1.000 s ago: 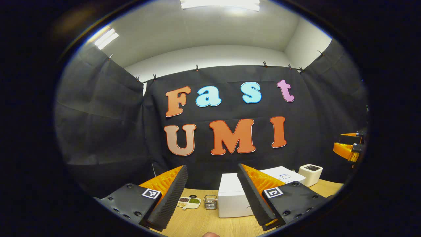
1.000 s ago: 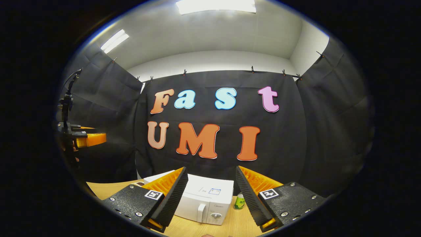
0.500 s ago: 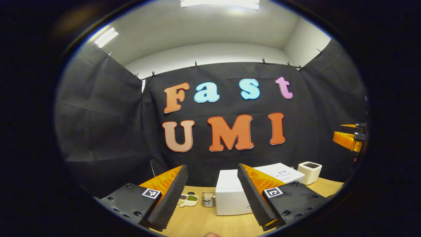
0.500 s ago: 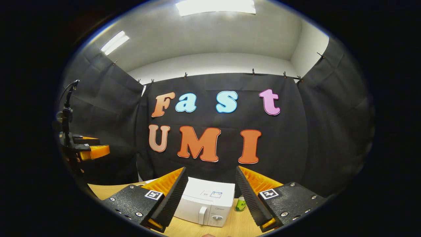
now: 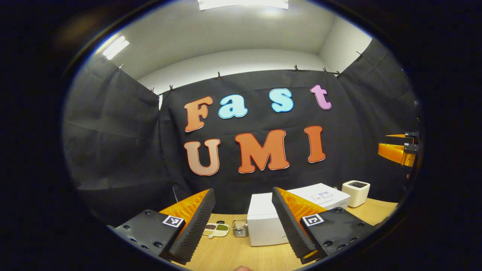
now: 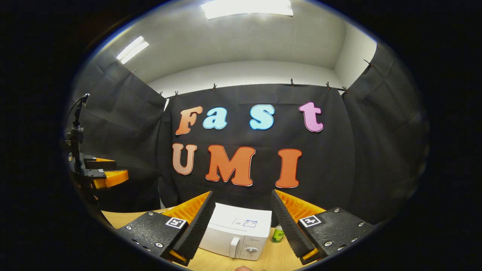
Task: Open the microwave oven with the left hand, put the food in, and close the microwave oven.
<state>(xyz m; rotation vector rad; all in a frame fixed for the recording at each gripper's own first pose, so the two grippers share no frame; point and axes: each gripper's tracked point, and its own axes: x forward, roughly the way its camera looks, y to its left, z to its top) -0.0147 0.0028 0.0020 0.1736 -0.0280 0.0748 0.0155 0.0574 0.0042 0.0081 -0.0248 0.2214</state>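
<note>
Jaws spread wide on both sides, nothing between them: the left gripper (image 5: pixel 244 226) hangs above the table (image 5: pixel 233 256), and the right gripper (image 6: pixel 243 226) does the same, each well short of the microwave (image 6: pixel 235 235).

That microwave is the landmark. In the right gripper view it sits straight ahead, front face on, door shut, an upright handle (image 6: pixel 234 247) and a round knob (image 6: pixel 249 250) side by side at the front's right end. A small blue-edged sticker (image 6: pixel 249 223) lies on its top; the print is too small to read, and so is the faint brand mark above the knob. Just right of the microwave stands a green can (image 6: pixel 278 234), its label writing unreadable.

The left gripper view catches the microwave's plain side and top instead. Left of it there: a small glass jar (image 5: pixel 240 228), then a divided dish (image 5: pixel 216 229) with dark and green fillings. Right of it, a small white box (image 5: pixel 356 193) with a dark top.

The left gripper turns up at the right gripper view's left edge, and the right one at the left gripper view's right edge, both above the tabletop.
</note>
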